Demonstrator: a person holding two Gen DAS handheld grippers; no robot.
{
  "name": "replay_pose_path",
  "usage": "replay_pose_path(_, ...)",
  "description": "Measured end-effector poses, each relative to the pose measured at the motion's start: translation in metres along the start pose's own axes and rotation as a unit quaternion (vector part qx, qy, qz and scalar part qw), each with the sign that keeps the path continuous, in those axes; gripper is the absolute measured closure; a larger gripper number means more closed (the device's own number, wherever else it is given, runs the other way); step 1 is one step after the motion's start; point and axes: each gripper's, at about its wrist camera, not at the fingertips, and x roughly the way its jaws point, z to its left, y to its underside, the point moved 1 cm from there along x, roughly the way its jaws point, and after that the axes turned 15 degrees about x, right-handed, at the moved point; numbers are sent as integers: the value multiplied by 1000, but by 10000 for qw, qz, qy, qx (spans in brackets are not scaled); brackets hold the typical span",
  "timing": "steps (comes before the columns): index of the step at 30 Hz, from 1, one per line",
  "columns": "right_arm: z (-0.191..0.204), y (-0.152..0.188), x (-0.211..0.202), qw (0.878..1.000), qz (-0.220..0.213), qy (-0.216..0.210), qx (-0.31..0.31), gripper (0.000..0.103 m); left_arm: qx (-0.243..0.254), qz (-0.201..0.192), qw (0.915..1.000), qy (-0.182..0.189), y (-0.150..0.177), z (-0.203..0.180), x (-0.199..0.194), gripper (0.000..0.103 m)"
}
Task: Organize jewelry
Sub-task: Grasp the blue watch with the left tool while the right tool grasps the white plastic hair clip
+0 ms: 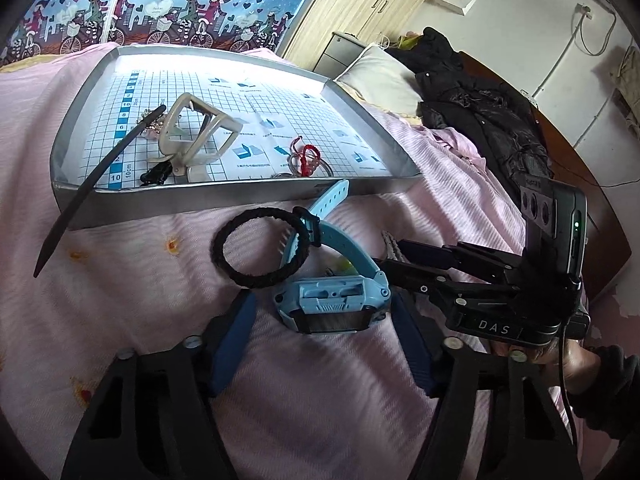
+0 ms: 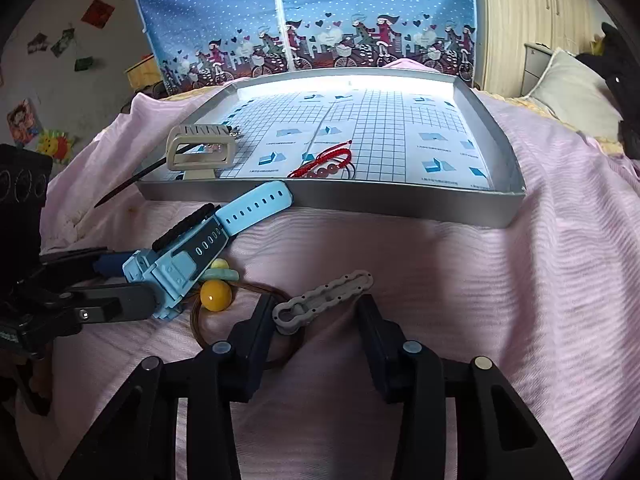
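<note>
A light blue watch (image 1: pixel 332 308) lies face down on the pink bedspread, its strap reaching to the silver tray (image 1: pixel 240 196). My left gripper (image 1: pixel 324 304) is open, with one blue pad on each side of the watch body and a gap on both sides. A black braided bracelet (image 1: pixel 260 248) rests against the strap. My right gripper (image 2: pixel 316 320) is open around a grey chain-link bracelet (image 2: pixel 324 296). A yellow bead (image 2: pixel 216 296) on a brown cord lies between the watch (image 2: pixel 160 272) and that bracelet. The left gripper (image 2: pixel 132 284) shows at the left edge.
The tray (image 2: pixel 400 204), lined with grid paper, holds a beige claw clip (image 2: pixel 200 152), a black hair stick (image 1: pixel 100 168) poking over the rim, and a red cord bracelet (image 2: pixel 324 160). A pillow (image 1: pixel 380 76) and a black jacket (image 1: pixel 480 108) lie at the right.
</note>
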Motion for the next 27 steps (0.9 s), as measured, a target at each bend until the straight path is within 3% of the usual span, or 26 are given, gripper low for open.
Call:
replay_pose_path(5,0,4,-2,9996,-31,-101,245,74,-49,-158,9997,186,1,3,-4,51)
replay_pose_path(9,-4,4,-5,9986,-44,-205,482,74,-74,-208,9996,197,1,4,-7,51)
replay_pose_path(17,-15,-8,-7,9872,-63,-651,1455,70,-6,-395,9991,-121,2,-2,-15,51)
replay_pose_path(21,-17,-10,1,9838,48,-482,1725,70,26,-397,9992,-32,2,-4,-15,51)
replay_pose_path(25,-17,-3,-5,9846,8,-234,1735,86,75,-390,9992,92,0,-8,-17,51)
replay_pose_path(27,-22,3,-11,9827,-28,-295,1829,88,122,-395,9991,108,0,-11,-19,51)
